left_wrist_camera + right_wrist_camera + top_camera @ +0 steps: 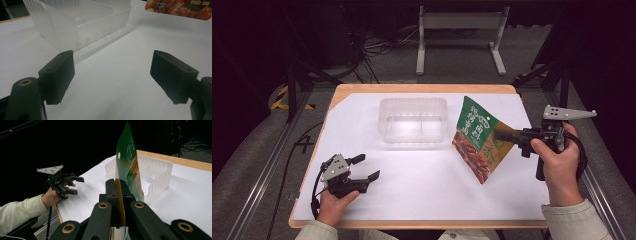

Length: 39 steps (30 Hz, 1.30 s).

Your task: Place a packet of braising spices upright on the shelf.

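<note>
In the high view, the snack packet [477, 137] is held clear of the white surface [422, 185], right of the clear plastic tub [413, 120], clamped by the right tool [502, 135]. The left tool [364, 167] rests open (nothing between its jaws). In the left gripper view, the jaws are seen spread wide before the tub [82, 22]. In the right gripper view, the jaws are closed on the packet's [127, 162] edge.

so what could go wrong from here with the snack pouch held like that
The right tongs pinch the snack pouch only at one edge, so it may swing or slip out. Its low corner hangs near the white sheet and might drag. If it goes to the clear plastic bin, the pouch could catch the rim.
</note>
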Each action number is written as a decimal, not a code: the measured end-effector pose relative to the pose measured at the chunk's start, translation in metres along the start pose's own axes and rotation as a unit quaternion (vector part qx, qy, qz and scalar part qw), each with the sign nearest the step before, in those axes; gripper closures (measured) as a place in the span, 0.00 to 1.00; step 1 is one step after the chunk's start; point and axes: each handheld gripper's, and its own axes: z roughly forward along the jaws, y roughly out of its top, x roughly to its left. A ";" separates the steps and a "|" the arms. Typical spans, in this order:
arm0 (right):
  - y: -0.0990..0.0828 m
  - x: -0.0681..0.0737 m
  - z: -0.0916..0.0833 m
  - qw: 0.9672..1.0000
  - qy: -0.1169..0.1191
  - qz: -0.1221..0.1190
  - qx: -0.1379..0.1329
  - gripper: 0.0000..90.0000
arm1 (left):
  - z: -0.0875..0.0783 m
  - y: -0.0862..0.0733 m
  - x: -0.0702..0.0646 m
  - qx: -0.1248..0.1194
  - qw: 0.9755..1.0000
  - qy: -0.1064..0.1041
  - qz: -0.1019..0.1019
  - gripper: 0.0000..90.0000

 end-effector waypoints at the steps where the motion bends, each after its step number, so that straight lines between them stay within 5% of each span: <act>1: 0.001 0.000 0.000 1.000 -0.001 -0.001 -0.001 1.00 | 0.000 0.000 0.000 0.000 1.000 0.000 0.000 0.22; 18: 0.037 0.001 0.011 1.000 -0.012 -0.015 -0.015 1.00 | -0.006 -0.002 0.000 -0.001 1.000 0.008 0.001 0.23; 39: 0.086 -0.003 0.058 1.000 0.003 -0.010 -0.011 1.00 | -0.008 -0.002 0.001 -0.002 1.000 0.008 0.002 0.23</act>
